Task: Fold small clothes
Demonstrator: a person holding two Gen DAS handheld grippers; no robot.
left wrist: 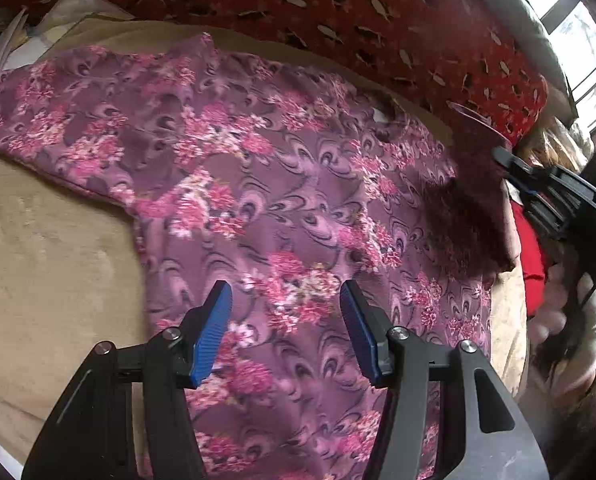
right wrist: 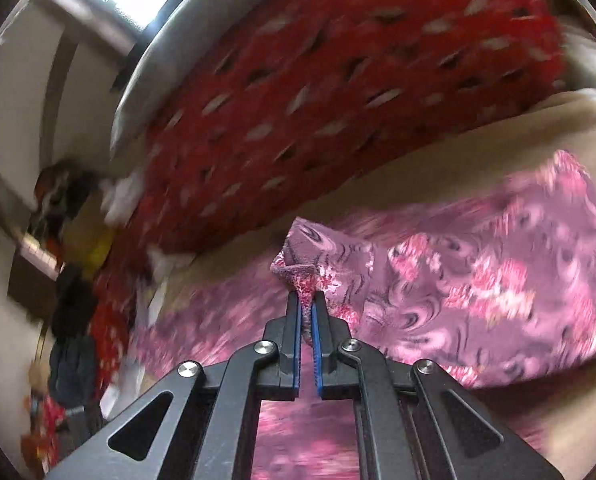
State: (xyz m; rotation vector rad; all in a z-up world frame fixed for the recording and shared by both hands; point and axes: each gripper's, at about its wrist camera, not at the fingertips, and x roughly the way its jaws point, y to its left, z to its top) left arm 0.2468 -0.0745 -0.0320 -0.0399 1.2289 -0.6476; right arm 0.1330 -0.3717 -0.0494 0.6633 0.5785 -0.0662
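1. Jaws: left gripper (left wrist: 285,320) jaws stand apart, nothing between the blue pads, hovering over the cloth. Right gripper (right wrist: 306,322) jaws pinched together on a bunched edge of the floral garment (left wrist: 257,200); a fold of the fabric sticks up past its fingertips in the right wrist view.
2. Tan bed cover (left wrist: 49,248): biggest surface, plush, lies under the garment, bare on the left of the left wrist view and along the far edge.
3. Red patterned blanket (left wrist: 338,12): runs along the far side of the tan cover, red with pale and dark leaf-like marks; also fills the upper part of the right wrist view (right wrist: 338,80), blurred.
4. Floral garment: purple with pink flowers and swirl print, spread mostly flat across the tan cover; one sleeve reaches toward the left of the left wrist view. Its right edge is lifted and turned over, darker underside showing near the right gripper (left wrist: 554,192).
5. Person's hand (left wrist: 566,300): blurred, at the right edge of the left wrist view, on the right gripper's handle.
6. Window (left wrist: 582,40): bright, top right corner.
7. Clutter of clothes (right wrist: 73,280) at the left of the right wrist view, too blurred to identify.
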